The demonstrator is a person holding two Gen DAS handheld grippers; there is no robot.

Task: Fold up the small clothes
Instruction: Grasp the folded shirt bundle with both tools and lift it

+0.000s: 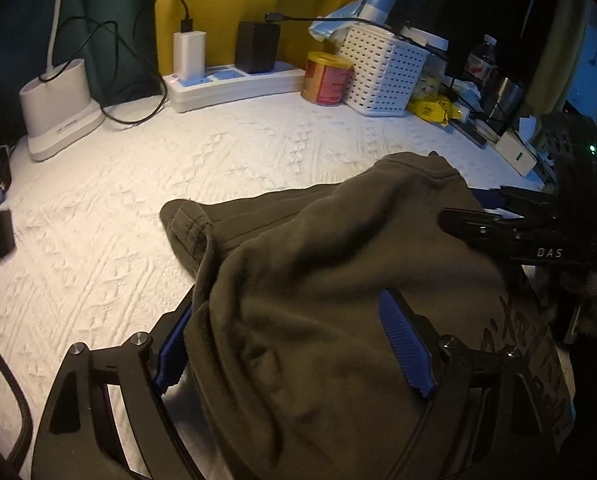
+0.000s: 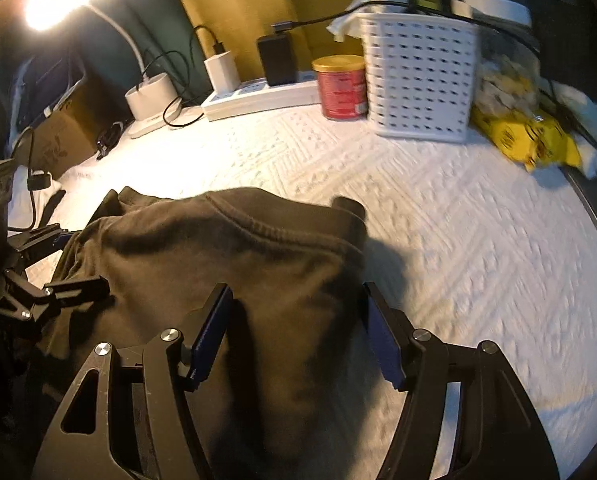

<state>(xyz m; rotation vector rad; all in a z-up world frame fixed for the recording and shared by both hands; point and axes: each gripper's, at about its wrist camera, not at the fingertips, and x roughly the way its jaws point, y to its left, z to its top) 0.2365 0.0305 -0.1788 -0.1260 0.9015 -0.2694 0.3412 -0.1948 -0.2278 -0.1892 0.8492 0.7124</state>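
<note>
The olive garment (image 1: pixel 338 280) is straddled low over the white quilt (image 1: pixel 138 208) by the spread-open left gripper (image 1: pixel 290 344) and right gripper (image 2: pixel 298 340), neither clamped.

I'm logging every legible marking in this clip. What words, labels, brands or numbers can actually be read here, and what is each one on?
"DAS": white letters on the black body of the right gripper, seen in the left wrist view.
Red can: label print too blurred to read.
Yellow packet: dark markings, unreadable.
Water bottle: label too small to read.
Dark garment: a print at its right edge, distorted and illegible.
Cardboard box: faint logo, no readable words.
</note>
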